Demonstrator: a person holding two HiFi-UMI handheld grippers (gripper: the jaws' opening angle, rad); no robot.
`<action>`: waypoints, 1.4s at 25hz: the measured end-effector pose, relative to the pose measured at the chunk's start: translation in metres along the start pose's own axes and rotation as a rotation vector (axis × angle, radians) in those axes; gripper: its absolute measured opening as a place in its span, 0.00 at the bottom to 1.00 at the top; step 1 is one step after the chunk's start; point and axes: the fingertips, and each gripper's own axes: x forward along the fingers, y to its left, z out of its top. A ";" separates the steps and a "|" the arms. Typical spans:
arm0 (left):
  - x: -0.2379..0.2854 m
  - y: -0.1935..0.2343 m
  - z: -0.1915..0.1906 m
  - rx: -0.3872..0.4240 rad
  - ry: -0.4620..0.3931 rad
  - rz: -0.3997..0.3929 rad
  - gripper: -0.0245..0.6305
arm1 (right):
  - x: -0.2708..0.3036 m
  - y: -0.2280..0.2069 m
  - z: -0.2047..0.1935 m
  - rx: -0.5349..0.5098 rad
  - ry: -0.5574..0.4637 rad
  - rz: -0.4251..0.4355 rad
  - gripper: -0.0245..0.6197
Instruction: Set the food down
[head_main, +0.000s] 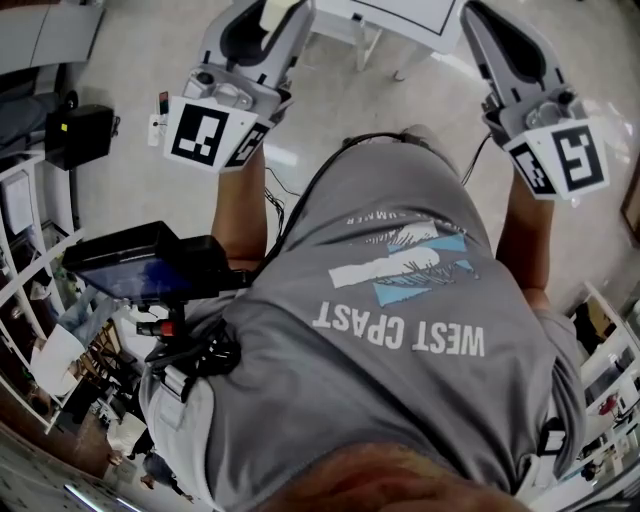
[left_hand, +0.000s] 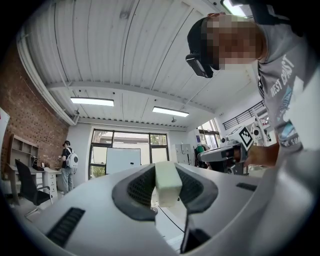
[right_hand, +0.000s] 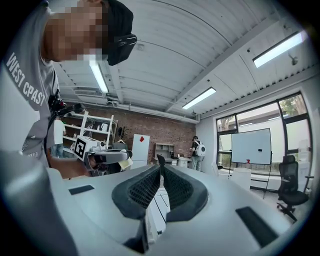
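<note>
Left gripper (left_hand: 167, 186): in its own view we see the jaws pinching a pale, cream-green food block (left_hand: 167, 181), one dark pad on each side.
Food block: it stands between the jaws with its end poking out past the tips, held in the air and resting on no surface. The head view gives us only its pale tip at the top edge.
Right gripper (right_hand: 160, 172): the jaws are pressed together tip to tip, with nothing between them. Only its own view tells us this, since the head view shows just its grey back.
Marker cubes: the head view alone shows the left cube (head_main: 207, 132) and the right cube (head_main: 566, 157), each at the near end of its gripper.
Cross-check: each gripper view catches the other gripper off to one side, well apart. From the right gripper view we make out the block as a pale scrap in the left jaws.
Body: a grey T-shirt (head_main: 400, 300) fills the middle of the head view, with a black device (head_main: 140, 262) at the left hip.
Floor (head_main: 330, 100): pale, far below both grippers, and seen only from the head.
Room: the gripper views add a whiteboard (right_hand: 251, 146), a person with a backpack (right_hand: 198, 152), an office chair (right_hand: 290, 187) and a brick wall (right_hand: 150, 131).
</note>
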 end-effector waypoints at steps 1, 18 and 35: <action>0.001 0.002 0.001 0.010 0.002 0.000 0.20 | 0.002 -0.001 0.000 0.001 -0.010 0.001 0.05; -0.030 0.030 -0.027 -0.036 0.069 0.131 0.20 | 0.042 0.012 -0.016 0.028 0.039 0.132 0.05; -0.026 0.057 -0.084 -0.032 0.210 0.156 0.20 | 0.031 0.018 -0.030 0.069 0.044 0.104 0.05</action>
